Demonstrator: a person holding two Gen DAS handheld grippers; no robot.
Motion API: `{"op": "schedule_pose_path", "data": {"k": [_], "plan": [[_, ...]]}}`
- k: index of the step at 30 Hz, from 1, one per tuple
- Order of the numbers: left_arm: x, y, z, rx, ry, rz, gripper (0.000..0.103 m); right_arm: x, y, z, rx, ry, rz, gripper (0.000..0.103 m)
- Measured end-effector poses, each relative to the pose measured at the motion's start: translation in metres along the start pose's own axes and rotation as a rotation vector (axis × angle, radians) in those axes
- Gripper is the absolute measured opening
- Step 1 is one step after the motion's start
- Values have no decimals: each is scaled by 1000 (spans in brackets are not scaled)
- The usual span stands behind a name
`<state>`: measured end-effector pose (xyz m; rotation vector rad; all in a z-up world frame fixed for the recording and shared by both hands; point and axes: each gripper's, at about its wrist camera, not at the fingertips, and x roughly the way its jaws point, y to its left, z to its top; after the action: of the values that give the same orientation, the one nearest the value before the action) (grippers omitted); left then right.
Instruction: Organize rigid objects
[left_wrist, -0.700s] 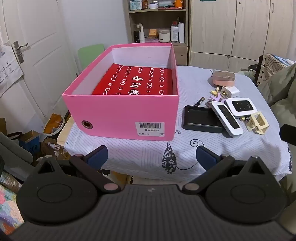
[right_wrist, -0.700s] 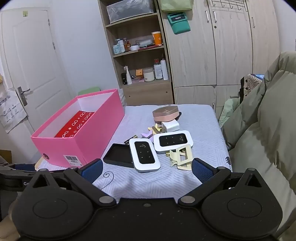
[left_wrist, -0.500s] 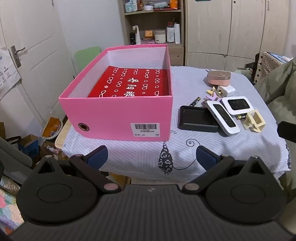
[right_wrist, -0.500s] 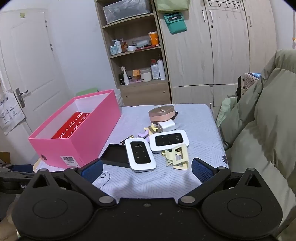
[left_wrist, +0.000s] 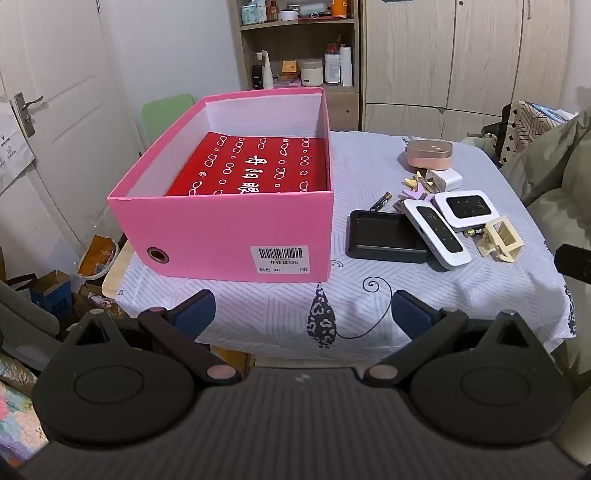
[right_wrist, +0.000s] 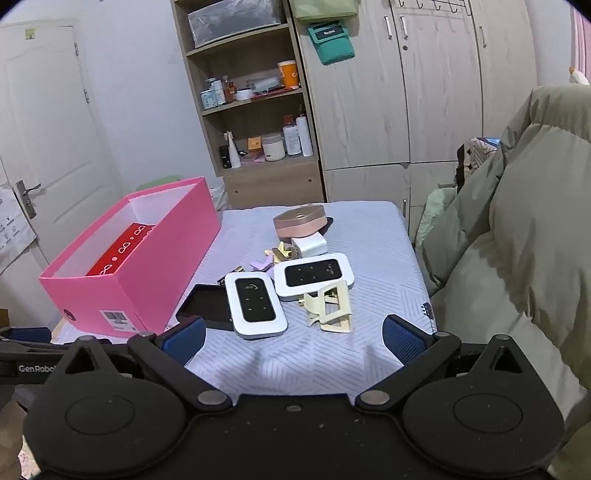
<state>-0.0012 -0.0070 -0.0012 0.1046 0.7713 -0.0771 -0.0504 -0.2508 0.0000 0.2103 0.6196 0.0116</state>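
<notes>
From the left wrist view, the left claw (left_wrist: 301, 310) hung spread wide and empty above the near edge of the bench (left_wrist: 369, 314), tilted downward so its camera took in the whole layout. An open pink box (left_wrist: 229, 236) sat on the bench's left part, a red printed sheet lying flat on its floor; with its top open, it looked meant to receive the loose items. Those lay in a cluster just to the right of the box: a black tray (left_wrist: 384, 238), a white pocket router (left_wrist: 436, 232) leaning on the tray's edge, a second router (left_wrist: 466, 207) behind it, a cream hair clip (left_wrist: 500, 240), a small battery (left_wrist: 381, 201), a white charger plug (left_wrist: 443, 180) and a rose-gold case (left_wrist: 429, 152) farthest back. From the right wrist view, the right claw (right_wrist: 293, 339) was likewise spread and holding nothing, poised near the bench's front edge and facing the cluster directly, the nearer router (right_wrist: 255, 304) and hair clip (right_wrist: 330, 306) closest to it. That suggested the right side would pick first. Nothing from the cluster had yet gone into the box (right_wrist: 147, 266).
</notes>
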Motion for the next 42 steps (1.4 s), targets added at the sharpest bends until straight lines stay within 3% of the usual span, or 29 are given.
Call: {"op": "schedule_pose_path", "data": {"k": [42], "plan": [[-3, 16, -1, -30, -41, -15, 103, 11, 13, -5, -60, 2, -26, 103]]}}
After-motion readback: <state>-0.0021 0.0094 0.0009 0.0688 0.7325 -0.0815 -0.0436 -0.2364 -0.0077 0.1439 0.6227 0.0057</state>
